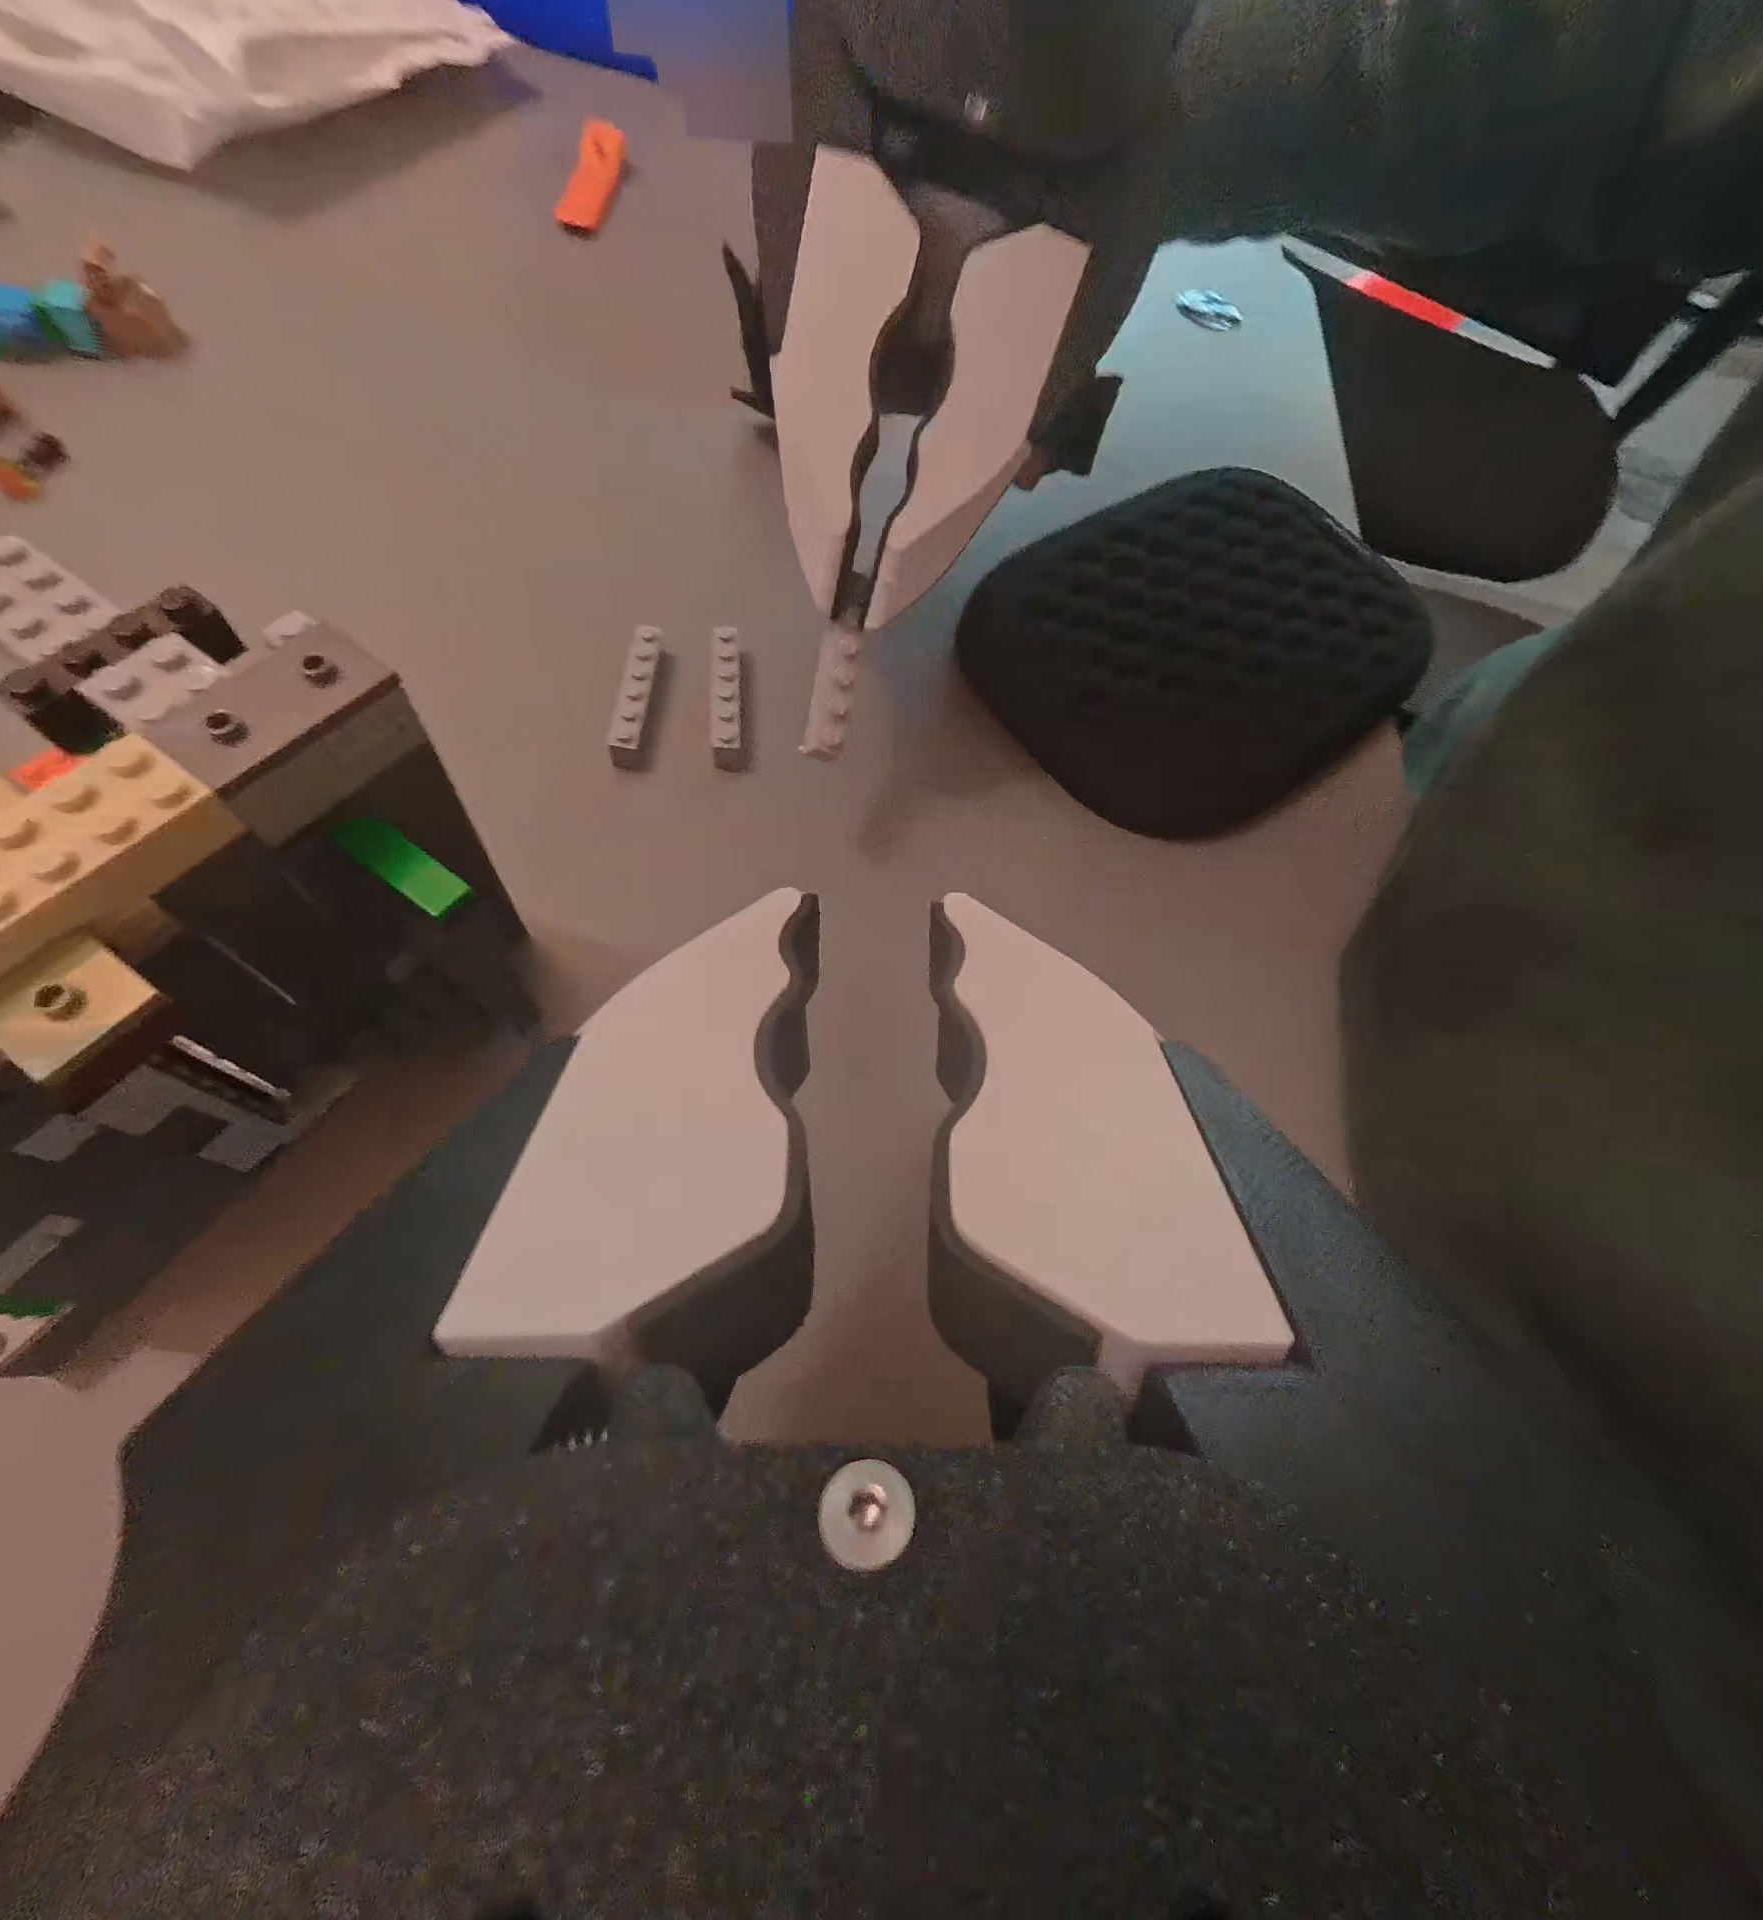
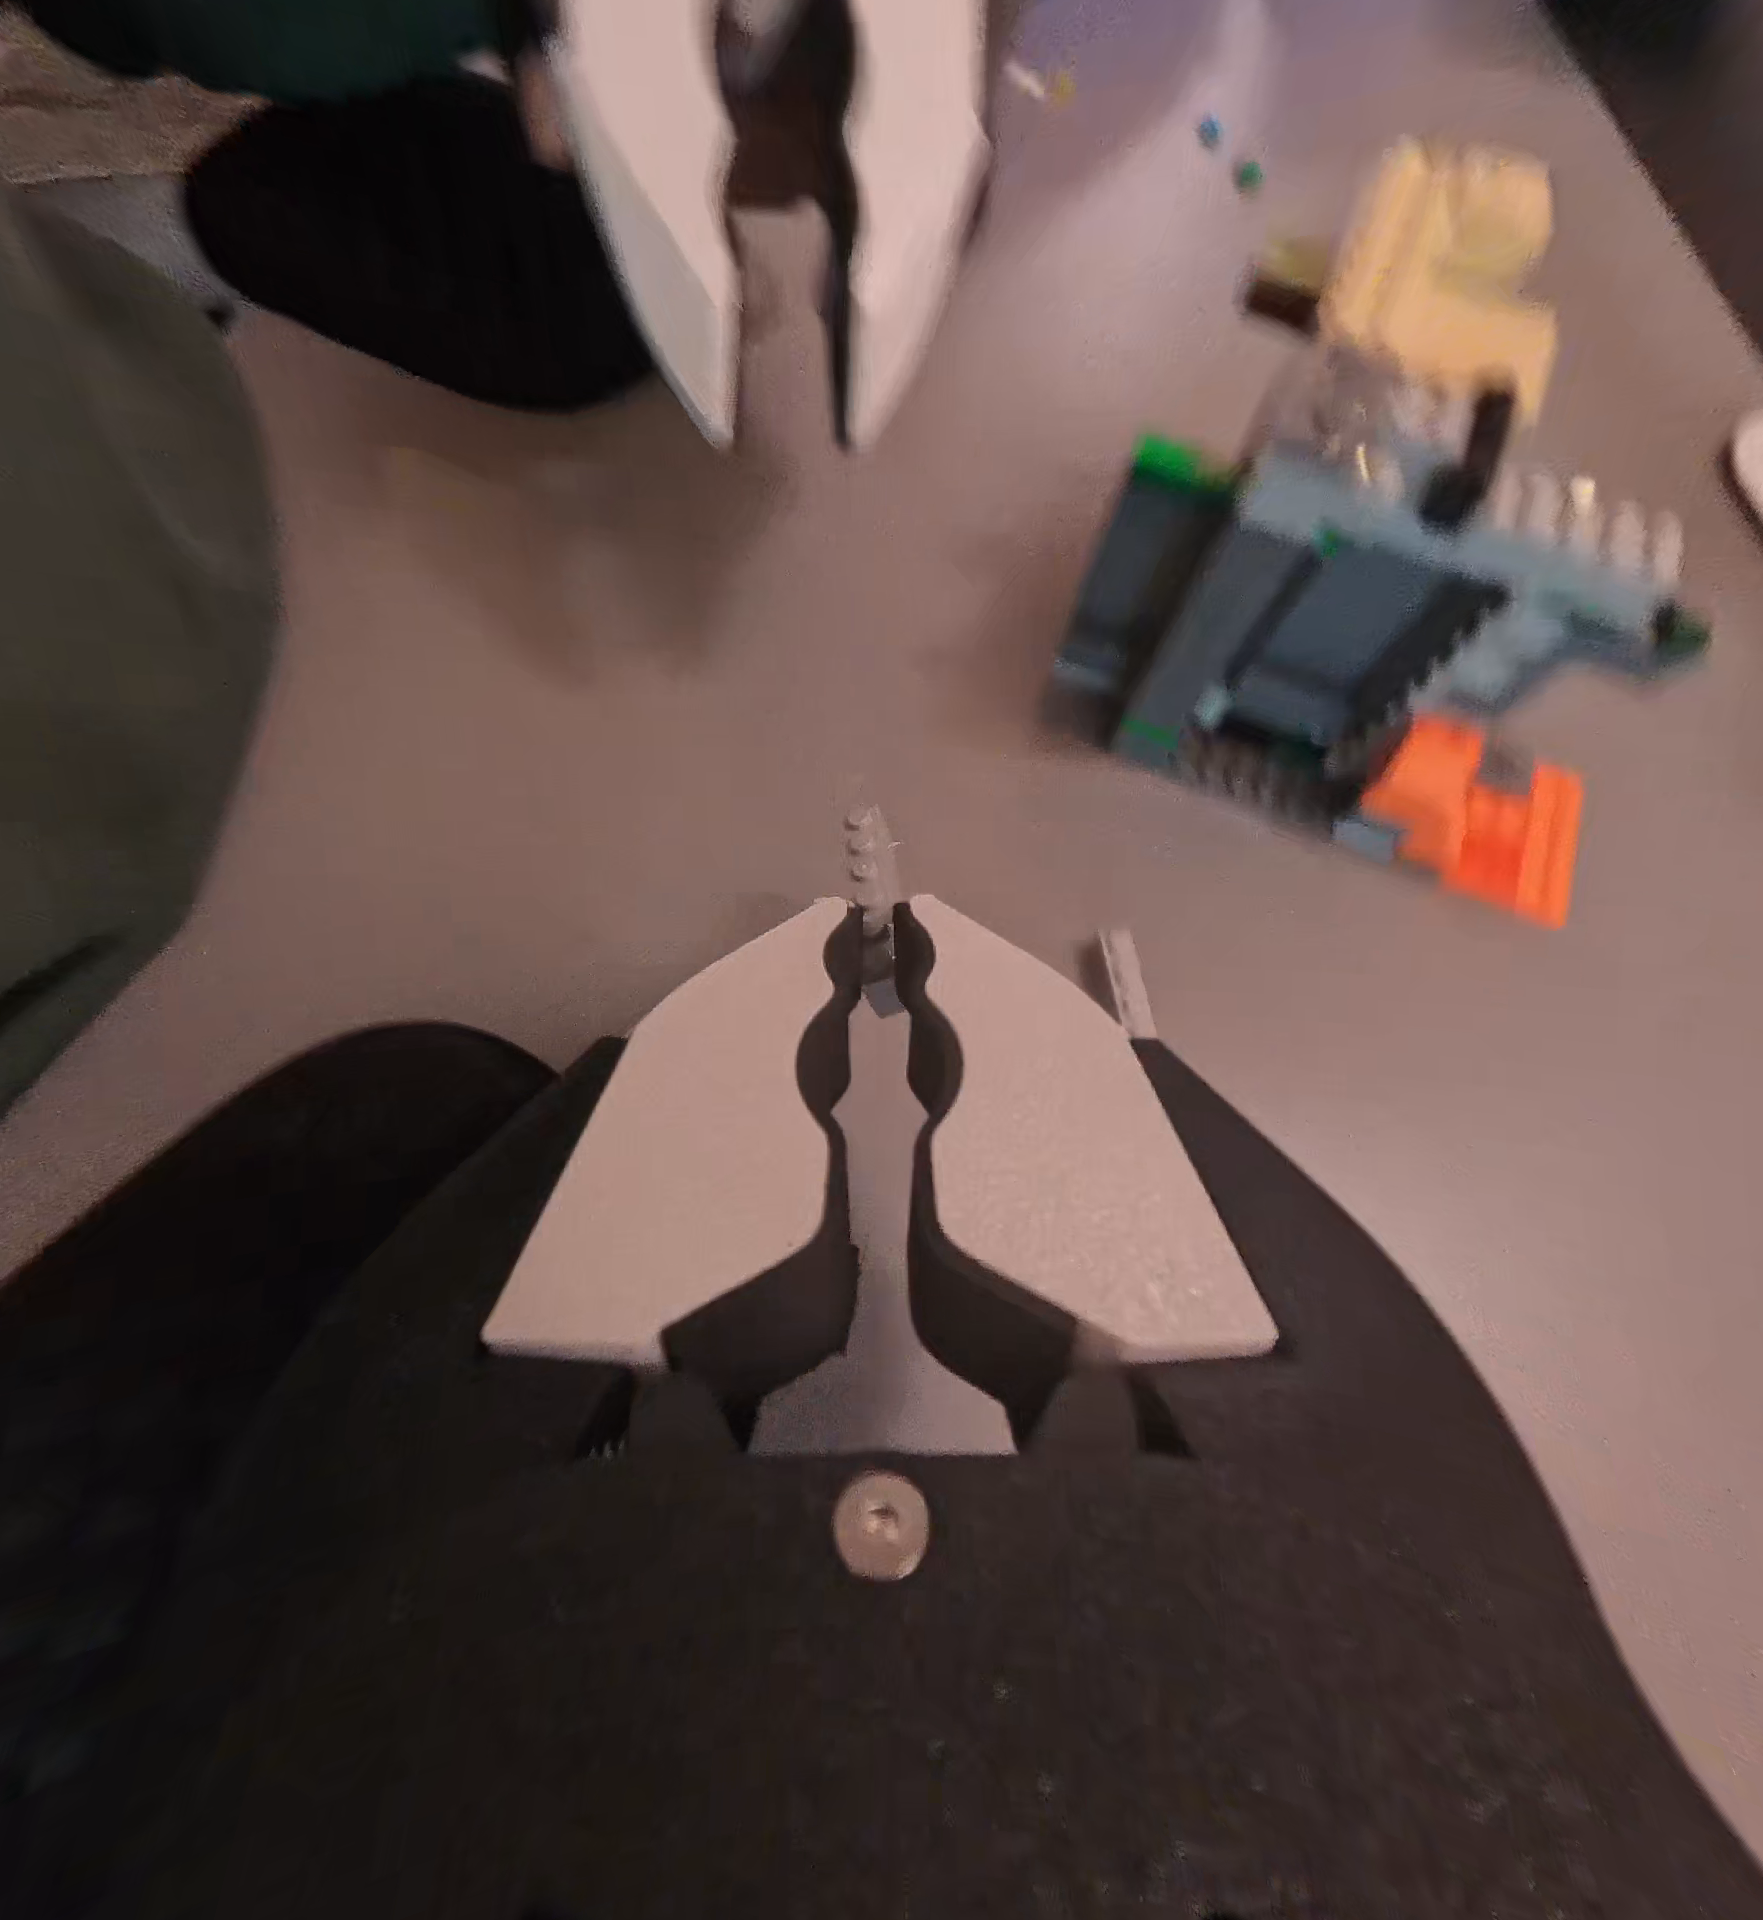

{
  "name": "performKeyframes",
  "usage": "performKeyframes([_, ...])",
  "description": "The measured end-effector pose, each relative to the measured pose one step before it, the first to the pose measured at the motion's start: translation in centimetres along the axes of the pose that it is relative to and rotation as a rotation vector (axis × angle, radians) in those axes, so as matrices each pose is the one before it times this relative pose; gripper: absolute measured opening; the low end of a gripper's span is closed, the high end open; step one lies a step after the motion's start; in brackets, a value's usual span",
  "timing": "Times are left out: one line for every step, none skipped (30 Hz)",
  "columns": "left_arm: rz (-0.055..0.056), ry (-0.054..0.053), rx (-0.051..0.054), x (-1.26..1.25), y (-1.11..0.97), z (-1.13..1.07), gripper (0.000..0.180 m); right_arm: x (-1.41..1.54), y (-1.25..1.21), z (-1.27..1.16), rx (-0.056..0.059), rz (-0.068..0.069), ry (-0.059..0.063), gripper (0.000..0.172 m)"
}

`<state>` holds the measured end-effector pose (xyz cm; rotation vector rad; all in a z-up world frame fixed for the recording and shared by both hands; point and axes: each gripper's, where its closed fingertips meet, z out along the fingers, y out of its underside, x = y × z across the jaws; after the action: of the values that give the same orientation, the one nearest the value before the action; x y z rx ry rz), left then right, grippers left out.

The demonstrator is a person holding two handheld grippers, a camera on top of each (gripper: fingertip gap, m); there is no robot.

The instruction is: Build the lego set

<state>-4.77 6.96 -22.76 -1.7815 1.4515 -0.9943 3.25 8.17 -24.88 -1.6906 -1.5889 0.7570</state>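
Item 1: my right hand-held gripper (image 2: 872,914), jaws pinched on one end of a slim grey studded brick (image 1: 833,691); gripped at the end so most of its length sticks out past the tips, low over the surface (image 1: 441,416).

Item 2: my left hand-held gripper (image 1: 875,909), jaws narrowly apart, holding nothing, at 6 o'clock from the brick.

Item 3: two matching grey bricks (image 1: 679,696), lying parallel at 9 o'clock.

Item 4: block building (image 1: 181,831), further out at 9 o'clock.

Item 5: black textured pad (image 1: 1199,655), 3 o'clock.
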Motion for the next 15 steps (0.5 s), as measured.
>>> performKeyframes([0.0050, -0.0212, 0.0198, -0.257, -0.026, 0.103, 0.019, 0.612, 1.245, -0.054, -0.0230, 0.0412, 0.0111, 0.005])
performKeyframes([0.0037, -0.0223, 0.0162, -0.318, -0.002, 0.092, 0.019, 0.349, 1.087, 0.070, -0.0311, 0.0291, -0.0049, 0.005])
performKeyframes([0.0028, -0.0231, 0.0114, -0.367, 0.051, 0.102, 0.018, 0.192, 0.736, 0.115, -0.0197, 0.0118, -0.0042, 0.005])
performKeyframes([0.0019, -0.0231, 0.0084, -0.365, 0.066, 0.080, 0.018, 0.110, 0.562, 0.143, -0.0183, 0.0003, -0.0015, 0.005])
performKeyframes([0.0015, -0.0206, 0.0091, -0.321, 0.052, 0.057, 0.017, 0.145, 0.528, 0.168, -0.0246, -0.0035, 0.0044, 0.005])
performKeyframes([0.0014, -0.0169, 0.0121, -0.288, 0.006, 0.022, 0.017, 0.162, 0.402, 0.148, -0.0191, -0.0078, 0.0065, 0.005])
performKeyframes([0.0004, -0.0131, 0.0109, -0.274, 0.007, -0.008, 0.016, 0.035, 0.278, 0.120, -0.0148, -0.0080, -0.0024, 0.005])
performKeyframes([-0.0021, -0.0118, 0.0136, -0.279, -0.040, -0.041, 0.016, 0.069, 0.187, 0.094, -0.0121, -0.0052, -0.0013, 0.005])
performKeyframes([-0.0063, -0.0091, 0.0172, -0.274, -0.103, -0.065, 0.015, 0.066, 0.124, 0.065, -0.0084, -0.0045, -0.0014, 0.006])
performKeyframes([-0.0100, -0.0124, 0.0177, -0.347, -0.147, -0.096, 0.015, 0.021, 0.133, 0.075, -0.0096, -0.0066, -0.0035, 0.006])
performKeyframes([-0.0071, -0.0170, 0.0206, -0.421, -0.181, -0.119, 0.015, 0.129, 0.131, 0.073, -0.0094, -0.0106, 0.0056, 0.006])
performKeyframes([-0.0041, -0.0174, 0.0207, -0.418, -0.184, -0.147, 0.015, 0.115, 0.101, 0.059, -0.0064, -0.0104, 0.0052, 0.006])
performKeyframes([-0.0049, -0.0205, 0.0216, -0.461, -0.208, -0.152, 0.015, 0.072, -0.041, 0.005, 0.0014, -0.0034, 0.0007, 0.006])
performKeyframes([-0.0049, -0.0175, 0.0207, -0.391, -0.197, -0.165, 0.015, 0.085, 0.016, 0.014, -0.0026, -0.0012, 0.0015, 0.006])
performKeyframes([-0.0037, -0.0190, 0.0184, -0.388, -0.159, -0.154, 0.015, 0.079, 0.011, -0.001, -0.0016, -0.0011, 0.0024, 0.006])
